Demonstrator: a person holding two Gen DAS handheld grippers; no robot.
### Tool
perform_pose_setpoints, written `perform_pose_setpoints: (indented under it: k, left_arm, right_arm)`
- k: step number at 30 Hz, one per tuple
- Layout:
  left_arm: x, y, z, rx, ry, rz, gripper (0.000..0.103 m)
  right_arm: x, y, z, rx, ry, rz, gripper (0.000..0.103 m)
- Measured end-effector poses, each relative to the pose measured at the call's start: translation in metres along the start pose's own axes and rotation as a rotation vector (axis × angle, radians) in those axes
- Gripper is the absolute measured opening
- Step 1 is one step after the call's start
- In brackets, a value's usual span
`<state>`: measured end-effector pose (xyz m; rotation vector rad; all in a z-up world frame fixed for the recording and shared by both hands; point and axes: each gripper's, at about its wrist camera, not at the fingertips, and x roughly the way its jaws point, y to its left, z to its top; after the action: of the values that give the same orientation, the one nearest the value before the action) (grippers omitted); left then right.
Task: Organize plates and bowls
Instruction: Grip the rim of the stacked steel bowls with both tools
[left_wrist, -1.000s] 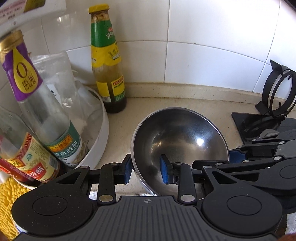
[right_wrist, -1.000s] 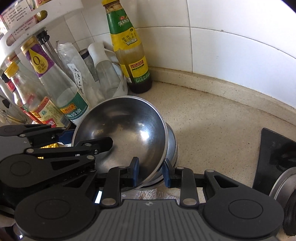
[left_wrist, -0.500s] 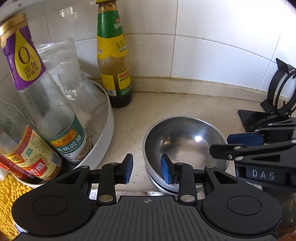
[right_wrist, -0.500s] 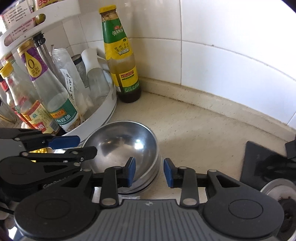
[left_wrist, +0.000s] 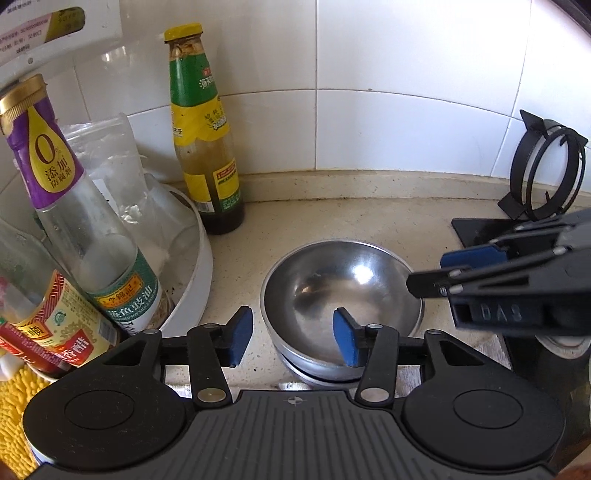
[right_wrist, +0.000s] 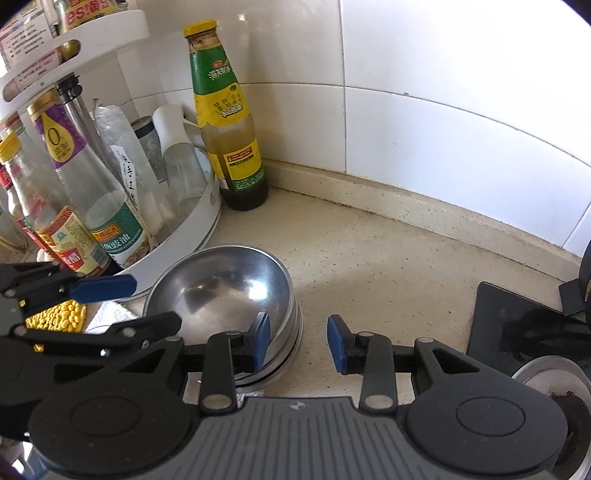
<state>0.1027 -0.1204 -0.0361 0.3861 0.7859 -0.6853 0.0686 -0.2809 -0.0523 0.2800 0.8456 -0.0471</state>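
Both grippers, left opening, right parted, hold nothing (stacked steel bowls sit free).

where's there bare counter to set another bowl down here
Bare counter lies right of the stacked steel bowls, between the wall ledge and the black stove edge. It is crowded to the left: the white bottle rack and tall sauce bottle.

text: "DAS" on right gripper | "0" on purple-collared bottle | "es!" on top-shelf jar
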Motion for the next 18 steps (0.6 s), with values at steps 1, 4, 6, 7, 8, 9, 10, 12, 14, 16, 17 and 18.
perform_pose_setpoints:
  k: [1, 4, 6, 7, 8, 9, 10, 12, 14, 16, 17, 18]
  left_arm:
    - [-0.001, 0.000, -0.001, 0.003, 0.001, -0.003, 0.058]
    - [-0.002, -0.001, -0.003, 0.009, 0.002, -0.012, 0.059]
    - [-0.004, -0.002, -0.005, 0.016, 0.001, -0.021, 0.063]
    - [-0.004, -0.002, -0.006, 0.022, 0.002, -0.025, 0.065]
    - [-0.005, -0.002, -0.008, 0.031, 0.001, -0.029, 0.067]
    - [-0.007, -0.002, -0.011, 0.040, -0.003, -0.031, 0.068]
    - [-0.007, -0.002, -0.013, 0.047, -0.006, -0.035, 0.069]
    - [-0.009, 0.000, -0.016, 0.046, -0.007, -0.052, 0.069]
    - [-0.013, 0.002, -0.018, 0.042, -0.011, -0.075, 0.069]
    - [-0.017, 0.003, -0.020, 0.054, -0.017, -0.092, 0.069]
    - [-0.019, 0.004, -0.022, 0.057, -0.020, -0.099, 0.070]
    - [-0.022, 0.007, -0.024, 0.057, -0.023, -0.104, 0.073]
  right_arm:
    - [0.001, 0.000, 0.000, 0.002, 0.001, 0.000, 0.042]
    - [0.002, 0.000, 0.000, 0.006, 0.008, 0.006, 0.042]
    - [0.003, 0.000, 0.000, 0.011, 0.014, 0.012, 0.042]
    - [0.004, -0.001, 0.000, 0.013, 0.015, 0.015, 0.043]
    - [0.004, -0.002, 0.000, 0.016, 0.016, 0.017, 0.045]
    - [0.005, -0.003, 0.000, 0.021, 0.017, 0.020, 0.046]
    - [0.006, -0.003, 0.000, 0.028, 0.018, 0.024, 0.048]
    - [0.008, -0.004, 0.000, 0.039, 0.023, 0.036, 0.048]
    - [0.009, -0.004, 0.000, 0.045, 0.025, 0.046, 0.048]
    - [0.010, -0.004, 0.001, 0.049, 0.023, 0.054, 0.049]
    - [0.010, -0.004, 0.001, 0.051, 0.023, 0.060, 0.049]
    - [0.011, -0.004, 0.002, 0.054, 0.025, 0.066, 0.050]
